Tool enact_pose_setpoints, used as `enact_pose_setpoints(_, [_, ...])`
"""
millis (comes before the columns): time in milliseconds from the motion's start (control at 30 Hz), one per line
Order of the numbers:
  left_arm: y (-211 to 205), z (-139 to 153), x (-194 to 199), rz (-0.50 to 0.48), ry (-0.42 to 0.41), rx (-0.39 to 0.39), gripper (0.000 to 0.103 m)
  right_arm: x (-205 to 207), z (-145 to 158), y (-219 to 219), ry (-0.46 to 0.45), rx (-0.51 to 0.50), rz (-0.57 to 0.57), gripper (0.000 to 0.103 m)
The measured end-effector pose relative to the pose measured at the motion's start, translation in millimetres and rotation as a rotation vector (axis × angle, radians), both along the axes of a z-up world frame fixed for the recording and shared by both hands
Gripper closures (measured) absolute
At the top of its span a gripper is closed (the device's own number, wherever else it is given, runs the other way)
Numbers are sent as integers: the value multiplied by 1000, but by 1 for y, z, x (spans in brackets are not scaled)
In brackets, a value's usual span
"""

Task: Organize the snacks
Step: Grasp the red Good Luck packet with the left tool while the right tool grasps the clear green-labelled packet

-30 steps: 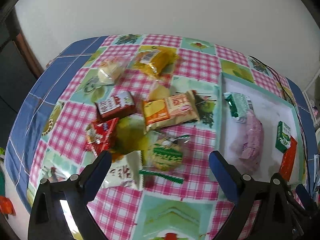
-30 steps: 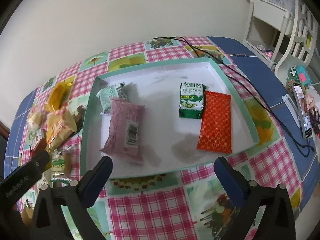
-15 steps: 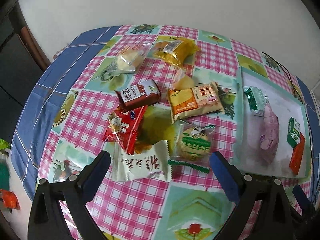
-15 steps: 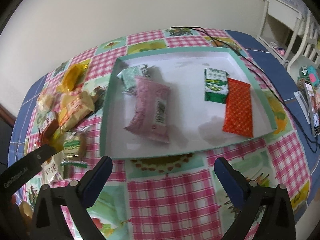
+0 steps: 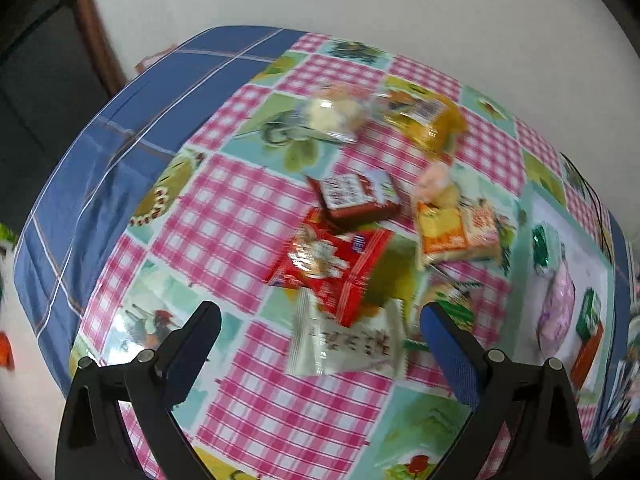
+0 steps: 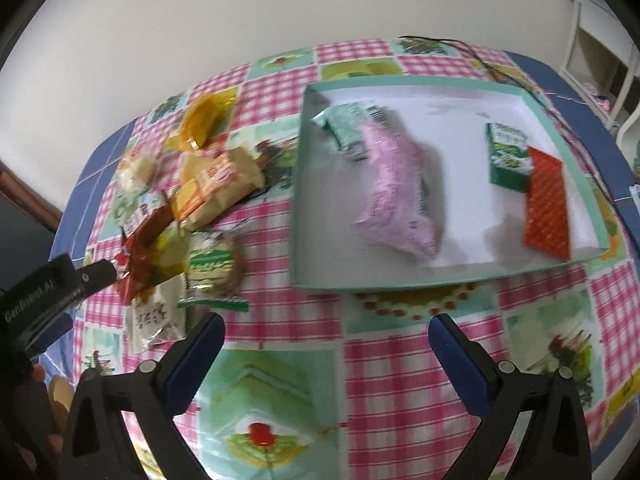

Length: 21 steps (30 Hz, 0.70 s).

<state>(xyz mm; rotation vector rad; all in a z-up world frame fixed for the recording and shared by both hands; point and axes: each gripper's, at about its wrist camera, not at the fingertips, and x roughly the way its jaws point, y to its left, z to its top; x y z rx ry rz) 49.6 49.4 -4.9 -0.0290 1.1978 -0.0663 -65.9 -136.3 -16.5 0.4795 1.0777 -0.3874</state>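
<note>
Loose snacks piled on table left of tray (image 6: 592,216): red packet (image 5: 332,264), white packet (image 5: 348,340), brown box (image 5: 356,196), orange biscuit pack (image 5: 456,232), yellow bag (image 5: 432,124); inside tray lie pink bag (image 6: 396,192), green box (image 6: 508,156), red-orange packet (image 6: 546,208), flat

Even, soft daylight, fairly bright; no harsh glare. Both views motion-blurred, snack wrappers (image 5: 332,268) smeared. Strong fisheye bulge, dark vignette at corners, worktop (image 6: 280,380) edges curved. Soft shadows under packets inside tray (image 6: 440,280). Wall slightly overexposed.
</note>
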Motion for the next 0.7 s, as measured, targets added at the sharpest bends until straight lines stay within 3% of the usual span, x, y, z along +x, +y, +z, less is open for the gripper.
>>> enact_pose_setpoints(333, [40, -12, 15, 113, 48, -40, 3, 26, -3, 44, -23, 22, 114, 0])
enact_pose_setpoints(700, [49, -22, 28, 120, 74, -40, 3, 50, -9, 60, -52, 30, 128, 1])
